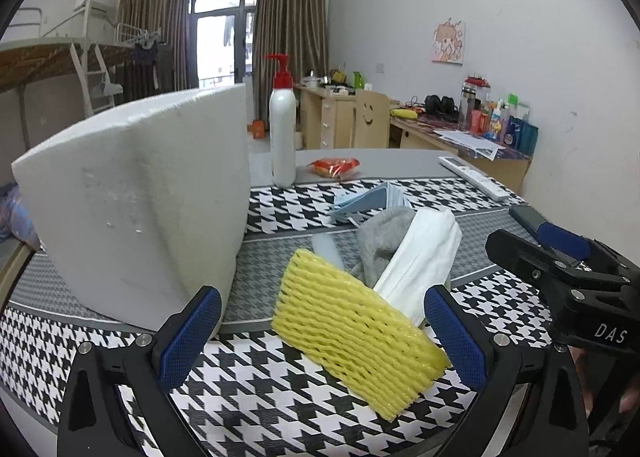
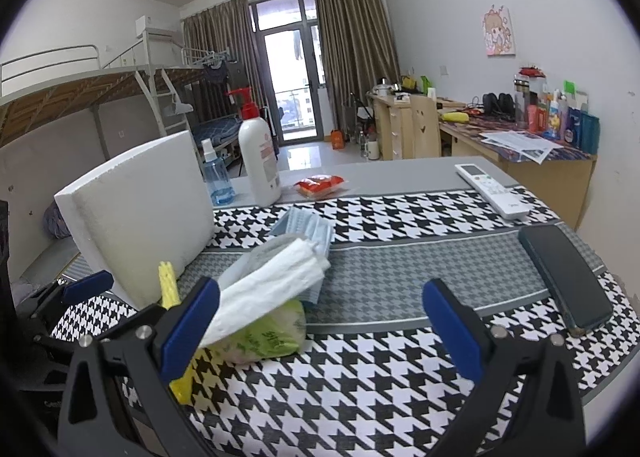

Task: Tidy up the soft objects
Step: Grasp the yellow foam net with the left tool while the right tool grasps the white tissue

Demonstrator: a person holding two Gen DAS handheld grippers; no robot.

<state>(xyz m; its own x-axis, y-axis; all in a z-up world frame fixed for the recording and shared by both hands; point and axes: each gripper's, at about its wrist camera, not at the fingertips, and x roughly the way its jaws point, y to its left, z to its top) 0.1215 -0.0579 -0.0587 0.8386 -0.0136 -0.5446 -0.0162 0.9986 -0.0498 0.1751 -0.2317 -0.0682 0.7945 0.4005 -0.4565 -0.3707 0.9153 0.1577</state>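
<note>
Foam netting, a yellow ribbed sleeve (image 1: 356, 329), lies on the black-and-white houndstooth tablecloth (image 1: 256, 389) between the spread blue-padded fingers of the left gripper (image 1: 322, 333), which pinch nothing. Just behind it sit a grey knitted sock (image 1: 380, 237) and a white folded cloth (image 1: 420, 257), beside an upright white foam slab (image 1: 136, 209). The right gripper (image 2: 320, 325) is spread wide too, empty, near a dark rectangular phone (image 2: 566, 277).

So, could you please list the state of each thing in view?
left tool: open, empty
right tool: open, empty
foam board: standing upright
yellow foam net: lying flat
white tissues: piled loosely
phone: screen dark
</note>
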